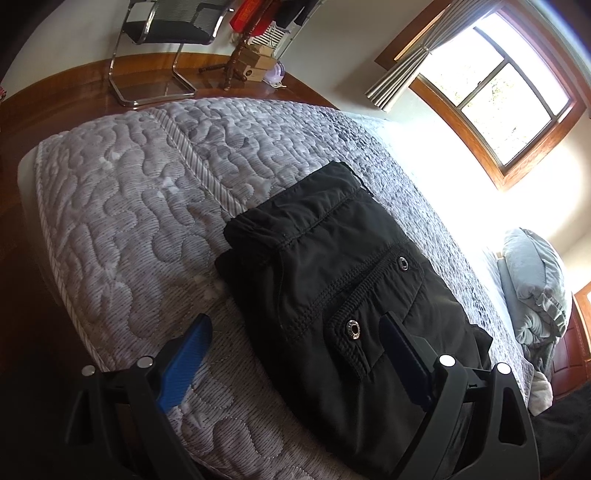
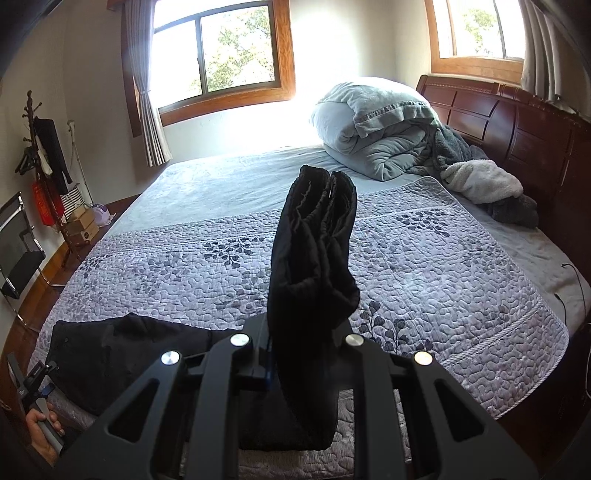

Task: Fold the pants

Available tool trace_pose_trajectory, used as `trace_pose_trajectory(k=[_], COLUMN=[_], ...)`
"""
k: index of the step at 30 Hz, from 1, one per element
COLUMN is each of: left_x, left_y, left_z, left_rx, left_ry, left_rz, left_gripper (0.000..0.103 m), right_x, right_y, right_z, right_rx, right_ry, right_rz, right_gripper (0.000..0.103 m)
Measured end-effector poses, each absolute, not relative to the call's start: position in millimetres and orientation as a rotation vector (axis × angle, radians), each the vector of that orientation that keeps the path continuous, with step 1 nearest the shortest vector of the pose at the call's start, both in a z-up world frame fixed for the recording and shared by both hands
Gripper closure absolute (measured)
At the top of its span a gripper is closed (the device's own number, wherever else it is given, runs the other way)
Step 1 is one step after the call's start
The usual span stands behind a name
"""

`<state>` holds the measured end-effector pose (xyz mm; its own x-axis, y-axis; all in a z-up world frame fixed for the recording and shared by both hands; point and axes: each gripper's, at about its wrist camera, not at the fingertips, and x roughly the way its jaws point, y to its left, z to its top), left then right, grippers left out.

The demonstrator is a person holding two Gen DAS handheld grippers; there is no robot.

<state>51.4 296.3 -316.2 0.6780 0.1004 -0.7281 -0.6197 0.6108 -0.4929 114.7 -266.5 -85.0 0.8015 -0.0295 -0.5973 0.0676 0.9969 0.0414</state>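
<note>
The black pants [image 1: 343, 295] lie on the quilted bed, waist end with snap pockets toward the foot. My left gripper [image 1: 295, 343] is open just above them; one blue finger [image 1: 186, 363] is over the quilt, the other [image 1: 402, 350] over a pocket. In the right wrist view, my right gripper [image 2: 301, 343] is shut on the pants' leg end [image 2: 314, 251], a bunched black roll lifted and sticking up above the bed. The rest of the pants [image 2: 122, 354] lies flat at lower left. The left gripper [image 2: 33, 391] and the hand on it show at the left edge.
A grey-lilac quilt [image 2: 443, 288] covers the bed. A folded duvet [image 2: 373, 129] and blankets [image 2: 480, 181] pile at the dark wooden headboard [image 2: 517, 125]. A chair [image 1: 166, 33] and coat rack [image 2: 40, 147] stand on the wooden floor beyond the bed's foot.
</note>
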Motion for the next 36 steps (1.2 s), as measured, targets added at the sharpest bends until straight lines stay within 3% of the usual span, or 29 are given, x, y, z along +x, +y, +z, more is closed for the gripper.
trace_pose_trajectory(k=[36], left_x=[48], left_y=[298], left_z=[-317], left_rx=[-0.836], left_ry=[0.71], left_rz=[0.425], left_gripper=[0.011], right_x=[142], right_y=[-169], right_z=[-118], right_rx=[-0.151], right_ry=[0.713], right_rz=[0.075], right_gripper=[0.086])
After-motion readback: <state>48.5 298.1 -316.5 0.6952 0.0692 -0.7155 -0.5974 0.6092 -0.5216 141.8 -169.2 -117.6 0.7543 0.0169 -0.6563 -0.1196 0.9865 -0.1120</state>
